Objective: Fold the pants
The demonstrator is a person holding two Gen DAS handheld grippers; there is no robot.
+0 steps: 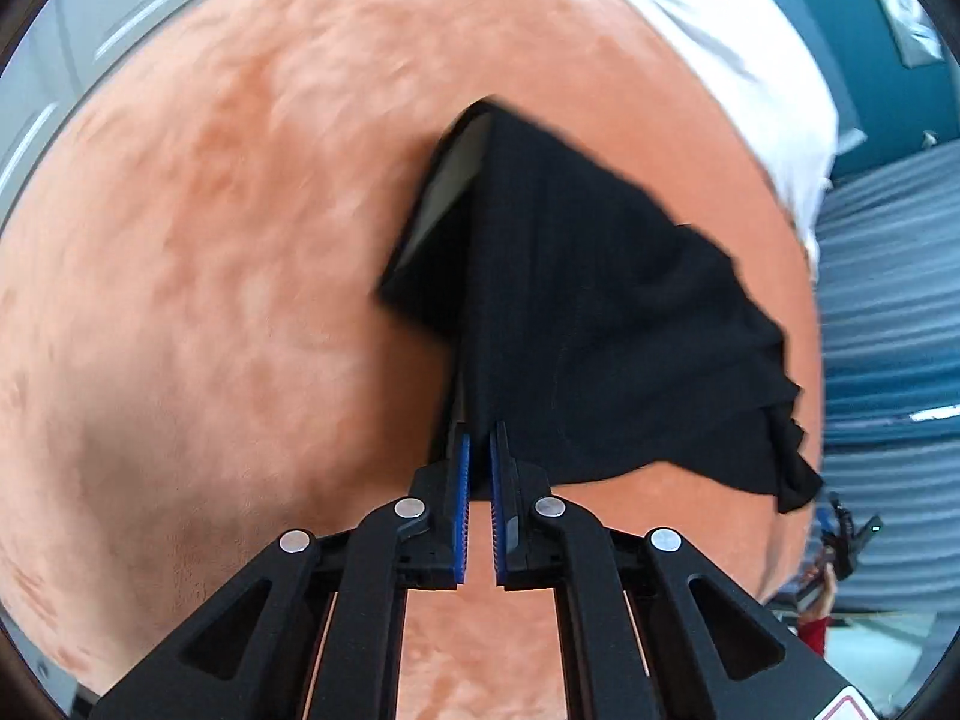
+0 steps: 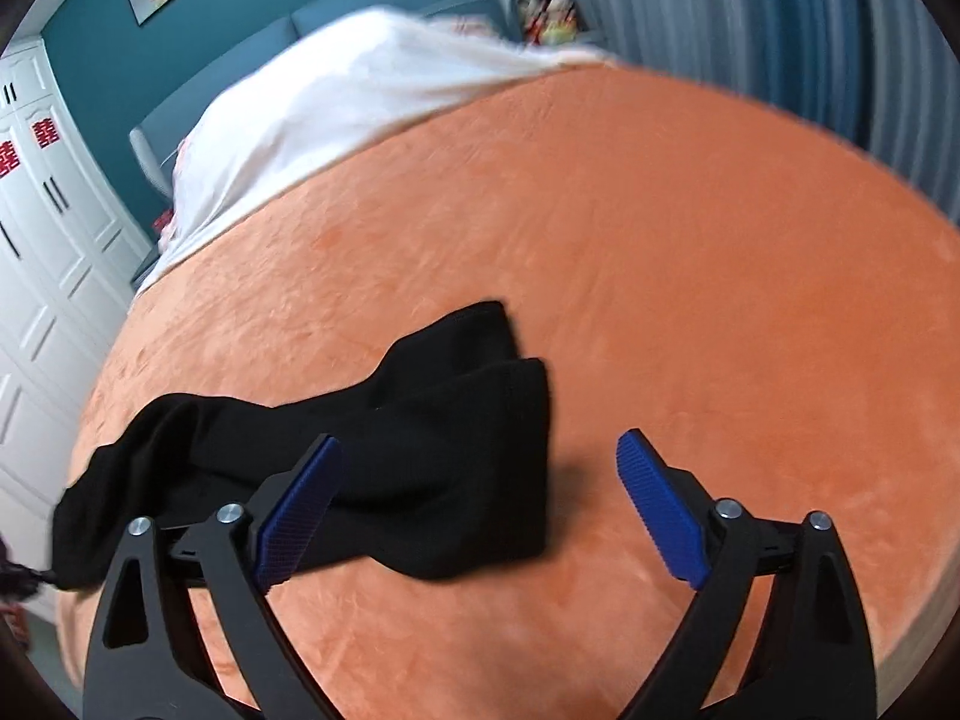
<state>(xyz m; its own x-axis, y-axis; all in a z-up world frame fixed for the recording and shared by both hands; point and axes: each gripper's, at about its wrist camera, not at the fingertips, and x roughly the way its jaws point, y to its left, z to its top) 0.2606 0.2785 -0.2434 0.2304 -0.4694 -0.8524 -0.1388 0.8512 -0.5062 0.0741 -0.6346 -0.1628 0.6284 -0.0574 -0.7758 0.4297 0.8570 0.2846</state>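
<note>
Black pants (image 1: 600,300) lie partly folded on an orange blanket (image 1: 210,270). My left gripper (image 1: 480,438) is shut on the near edge of the pants, and a taut pleat of black cloth runs away from its blue pads. In the right wrist view the pants (image 2: 420,480) stretch from the left edge of the bed toward the middle, with two hemmed ends stacked at their right. My right gripper (image 2: 479,439) stands open just above those ends. Its left finger (image 2: 300,504) is over the cloth and its right finger (image 2: 654,504) over bare orange blanket (image 2: 660,270); no pad presses on the cloth.
A white duvet (image 2: 336,90) is bunched at the head of the bed against a teal headboard (image 2: 360,6). White wardrobe doors (image 2: 48,240) stand along the left side. Blue-grey curtains (image 2: 750,18) hang on the right. The blanket's edge drops off at the lower left.
</note>
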